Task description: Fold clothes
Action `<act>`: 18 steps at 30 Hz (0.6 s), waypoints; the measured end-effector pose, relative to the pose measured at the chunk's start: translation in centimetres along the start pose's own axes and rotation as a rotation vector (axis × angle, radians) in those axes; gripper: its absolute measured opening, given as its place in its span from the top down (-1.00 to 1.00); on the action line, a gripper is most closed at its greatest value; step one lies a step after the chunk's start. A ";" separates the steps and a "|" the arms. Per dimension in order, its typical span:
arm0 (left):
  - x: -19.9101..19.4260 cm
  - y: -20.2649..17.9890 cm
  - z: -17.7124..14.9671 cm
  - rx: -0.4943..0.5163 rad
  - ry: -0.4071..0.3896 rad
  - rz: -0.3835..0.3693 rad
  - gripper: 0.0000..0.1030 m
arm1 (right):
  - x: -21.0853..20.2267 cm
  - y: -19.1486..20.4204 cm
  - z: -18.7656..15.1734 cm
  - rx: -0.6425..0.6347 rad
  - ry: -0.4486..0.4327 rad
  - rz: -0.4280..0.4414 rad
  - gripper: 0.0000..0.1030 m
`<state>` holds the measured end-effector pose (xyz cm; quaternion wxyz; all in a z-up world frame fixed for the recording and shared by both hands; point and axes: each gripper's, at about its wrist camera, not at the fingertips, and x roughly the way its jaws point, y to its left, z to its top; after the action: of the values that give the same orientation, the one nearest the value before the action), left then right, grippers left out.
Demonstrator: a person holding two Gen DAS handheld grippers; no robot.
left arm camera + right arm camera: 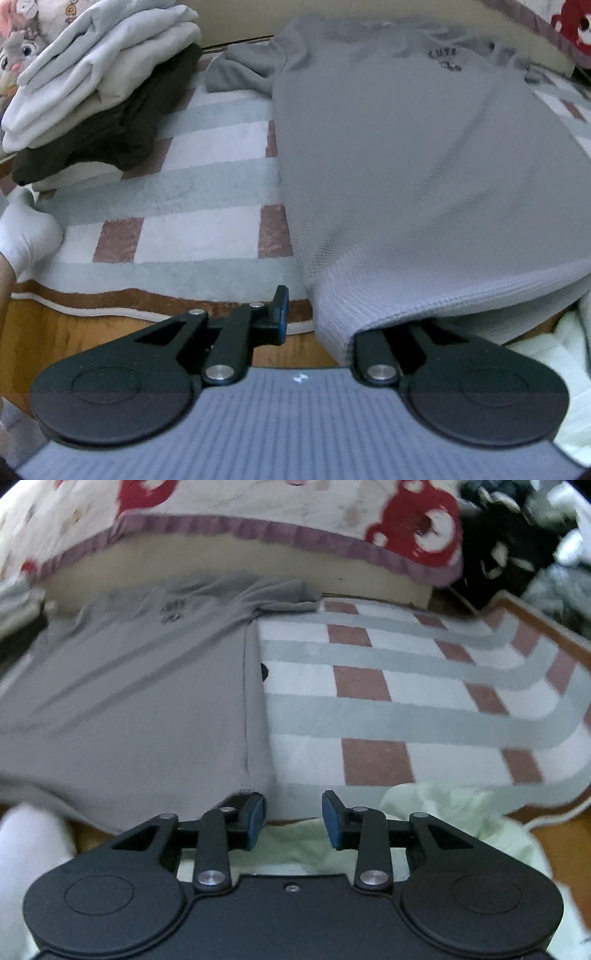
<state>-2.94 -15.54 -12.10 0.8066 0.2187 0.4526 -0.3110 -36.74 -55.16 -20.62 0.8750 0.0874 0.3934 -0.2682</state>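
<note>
- The grey knit shirt (424, 166) lies spread flat on the checked rug (207, 192), collar end towards the bed (258, 565), hem towards the camera
- The left gripper (317, 314) sits at the hem's near corner; one blue pad is bare, the other finger is hidden under the ribbed hem, so I cannot tell whether it pinches the cloth
- The right gripper (293, 819) is released: its jaws stand apart with nothing between them, its left finger just beside the hem's other corner
- The fabric looks soft, light and limp with a waffle texture, so it should drape and sag rather than hold a shape, and is unlikely to slip from rubber pads
- Best holds, in my judgement, are the thicker ribbed hem corners or the shoulder seams
- A pile of folded clothes (99, 92) sits on the rug, well apart from the shirt, and a pale green cloth (443, 812) lies below the right gripper
</note>
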 end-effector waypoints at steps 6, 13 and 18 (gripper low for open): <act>0.1 0.1 -1.0 -0.027 0.021 -0.006 0.71 | 0.9 1.7 0.4 -0.181 0.009 0.050 0.26; -0.8 0.5 -0.5 -0.037 -0.030 -0.023 0.80 | 1.6 1.1 3.6 -0.011 -0.063 0.086 0.97; -2.3 1.7 -0.5 -0.091 -0.051 -0.086 0.80 | -2.2 -1.4 4.3 0.232 -0.151 0.096 0.99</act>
<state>-2.99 -13.35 -10.22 0.8127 0.1539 0.4548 -0.3300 -35.90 -57.03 -16.03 0.8979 0.1861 0.2885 -0.2756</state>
